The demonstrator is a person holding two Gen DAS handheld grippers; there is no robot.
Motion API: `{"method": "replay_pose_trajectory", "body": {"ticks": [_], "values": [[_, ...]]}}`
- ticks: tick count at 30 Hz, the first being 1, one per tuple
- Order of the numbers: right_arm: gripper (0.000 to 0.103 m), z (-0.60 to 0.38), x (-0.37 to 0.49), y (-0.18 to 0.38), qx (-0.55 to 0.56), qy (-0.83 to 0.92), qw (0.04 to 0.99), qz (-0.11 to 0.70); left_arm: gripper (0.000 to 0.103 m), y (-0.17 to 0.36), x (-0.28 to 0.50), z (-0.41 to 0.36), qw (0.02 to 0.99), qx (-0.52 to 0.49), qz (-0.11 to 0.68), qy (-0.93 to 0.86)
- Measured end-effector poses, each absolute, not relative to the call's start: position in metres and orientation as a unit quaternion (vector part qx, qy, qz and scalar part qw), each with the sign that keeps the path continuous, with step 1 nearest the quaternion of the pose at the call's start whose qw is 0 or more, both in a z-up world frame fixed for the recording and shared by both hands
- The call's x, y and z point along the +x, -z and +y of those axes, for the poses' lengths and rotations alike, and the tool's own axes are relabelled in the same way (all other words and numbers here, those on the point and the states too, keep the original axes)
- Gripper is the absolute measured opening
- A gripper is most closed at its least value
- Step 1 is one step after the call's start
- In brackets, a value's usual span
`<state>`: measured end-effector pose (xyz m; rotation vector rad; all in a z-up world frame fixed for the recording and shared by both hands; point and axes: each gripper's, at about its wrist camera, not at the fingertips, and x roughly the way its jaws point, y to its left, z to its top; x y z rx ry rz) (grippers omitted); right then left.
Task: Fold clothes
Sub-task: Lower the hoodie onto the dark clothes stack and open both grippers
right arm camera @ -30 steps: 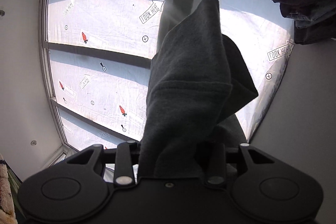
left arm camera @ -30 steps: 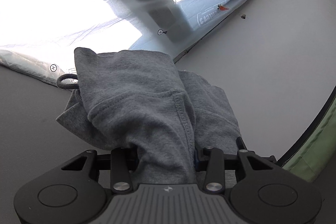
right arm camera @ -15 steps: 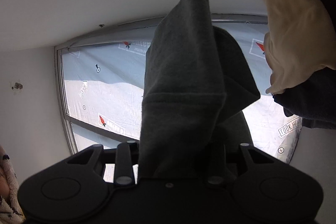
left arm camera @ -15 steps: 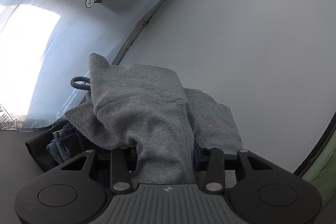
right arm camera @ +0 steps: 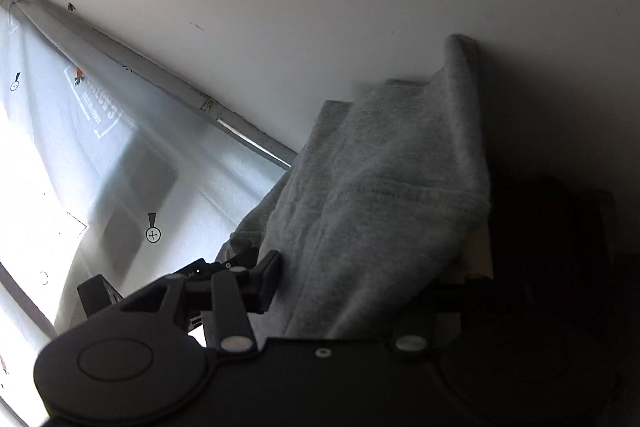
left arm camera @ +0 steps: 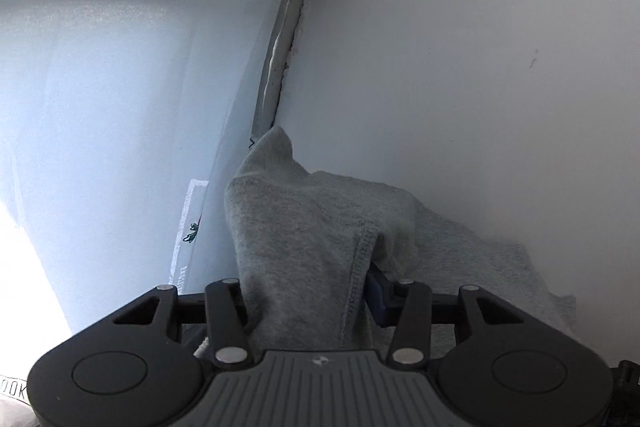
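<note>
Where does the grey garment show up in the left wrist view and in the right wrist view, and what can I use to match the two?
Left wrist: grey garment at bottom centre, clamped in the left gripper.
Right wrist: grey garment right of centre, rising from the right gripper.
Shared landmark: the window frame where printed film meets white wall.

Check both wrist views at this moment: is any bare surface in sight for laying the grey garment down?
None visible. Both views show only the white wall, the window frame and the printed plastic sheet. The grey garment fills the lower centre, clamped by the left gripper and right gripper. Dark shapes crowd the right view's right edge.
</note>
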<state>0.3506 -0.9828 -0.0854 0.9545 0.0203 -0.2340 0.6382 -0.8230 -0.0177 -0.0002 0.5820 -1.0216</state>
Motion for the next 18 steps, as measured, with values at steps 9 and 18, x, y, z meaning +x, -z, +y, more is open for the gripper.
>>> {"method": "replay_pose_trajectory", "body": {"ticks": [9,18], "values": [[0.062,-0.987,0.344,0.080,0.412,0.148,0.898,0.037,0.098,0.060,0.668,-0.828,0.831,-0.046,0.288,0.473],[0.065,-0.989,0.322,0.080,0.456,0.175,0.871,0.057,0.101,0.062,0.651,-0.801,0.855,-0.077,0.275,0.433]]}}
